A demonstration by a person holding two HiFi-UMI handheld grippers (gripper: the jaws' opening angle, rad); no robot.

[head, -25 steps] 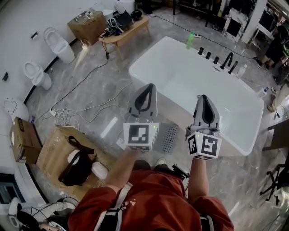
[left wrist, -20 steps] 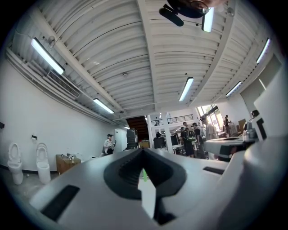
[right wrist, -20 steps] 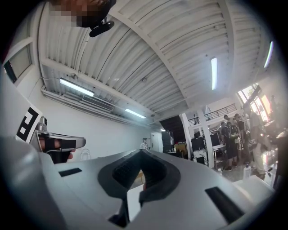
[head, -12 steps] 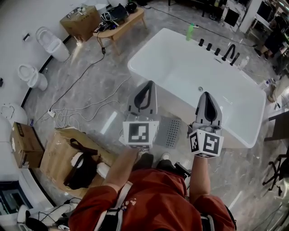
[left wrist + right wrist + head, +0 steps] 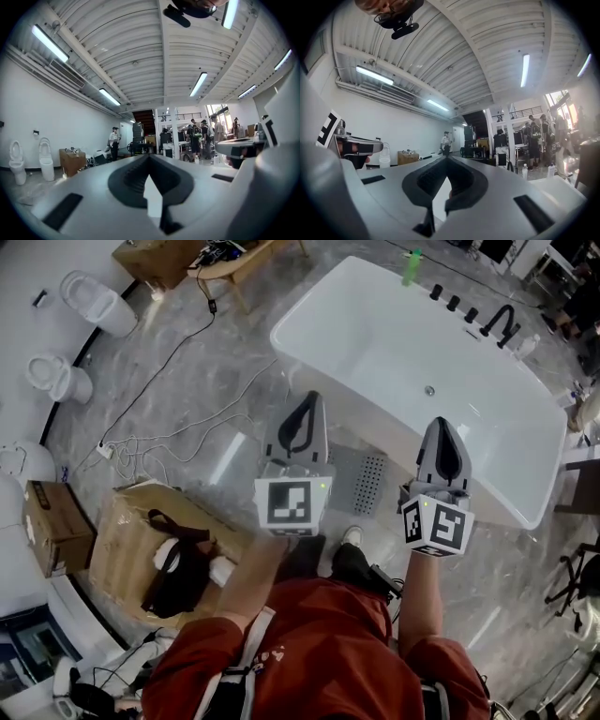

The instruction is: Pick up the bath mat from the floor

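As left tool [image 5: 311, 399], right tool [image 5: 441, 423] lower, bath mat [image 5: 366, 486] shows larger.

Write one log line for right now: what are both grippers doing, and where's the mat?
left gripper: shut, empty | right gripper: shut, empty | bath mat: on floor beside bathtub, not yet picked up

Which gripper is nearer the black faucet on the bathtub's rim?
Right. The right gripper is held over the tub at its near edge, short of the black faucet; the left gripper is farther left.
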